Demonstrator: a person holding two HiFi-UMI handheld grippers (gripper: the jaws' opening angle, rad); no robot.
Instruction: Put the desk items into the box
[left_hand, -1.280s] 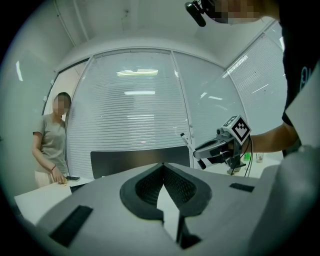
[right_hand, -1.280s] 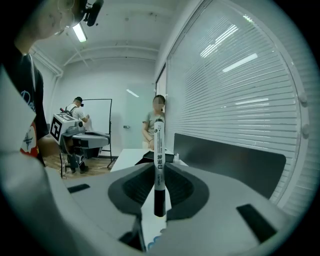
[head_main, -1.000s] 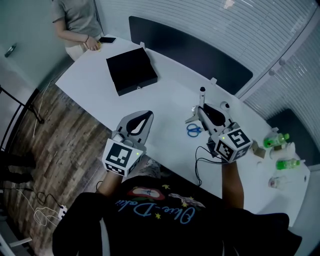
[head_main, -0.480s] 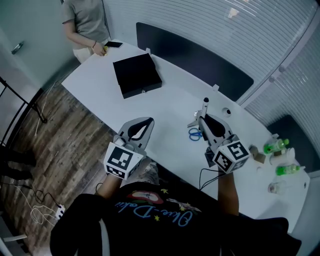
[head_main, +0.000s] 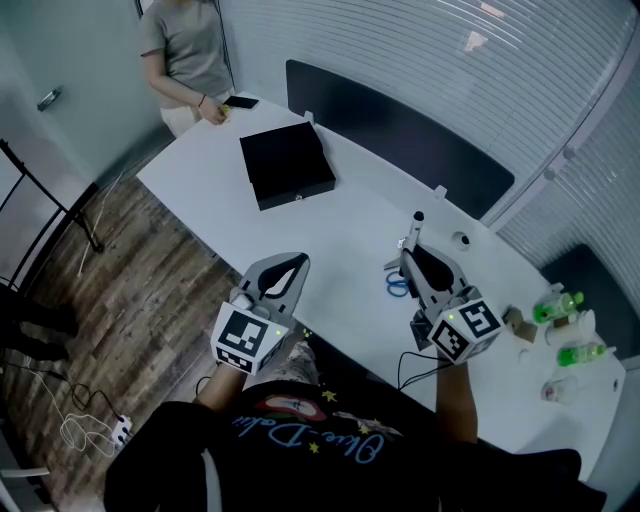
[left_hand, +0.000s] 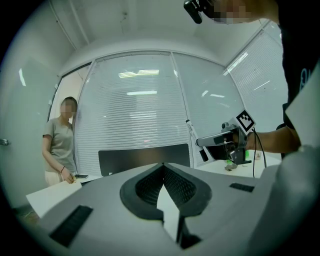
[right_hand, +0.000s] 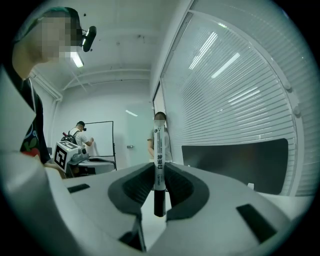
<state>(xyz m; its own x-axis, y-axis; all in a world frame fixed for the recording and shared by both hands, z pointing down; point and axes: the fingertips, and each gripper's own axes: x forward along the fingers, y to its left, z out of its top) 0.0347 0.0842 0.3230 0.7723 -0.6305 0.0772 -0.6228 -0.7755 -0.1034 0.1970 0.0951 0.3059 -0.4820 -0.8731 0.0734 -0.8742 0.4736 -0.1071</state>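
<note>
A black box (head_main: 290, 165) lies shut on the far left of the white table (head_main: 340, 225). My right gripper (head_main: 409, 253) is shut on a white marker with a black cap (head_main: 414, 232). The marker (right_hand: 158, 170) stands upright between the pads, above the table, near blue-handled scissors (head_main: 397, 283). My left gripper (head_main: 283, 272) hangs over the table's near edge. It is shut, with its tips (left_hand: 162, 165) meeting on nothing. In the left gripper view, the right gripper (left_hand: 220, 141) with the marker (left_hand: 193, 136) shows at the right.
Two green bottles (head_main: 558, 303) (head_main: 580, 353) and small items stand at the table's right end. A person (head_main: 190, 50) stands at the far left corner beside a phone (head_main: 241, 102). A dark panel (head_main: 400, 135) runs behind the table. Cables lie on the wooden floor (head_main: 120, 300).
The head view has shifted, so the box and table sit lower and further right in the picture. Both grippers have drifted slightly over the table. The right one still grips the marker.
</note>
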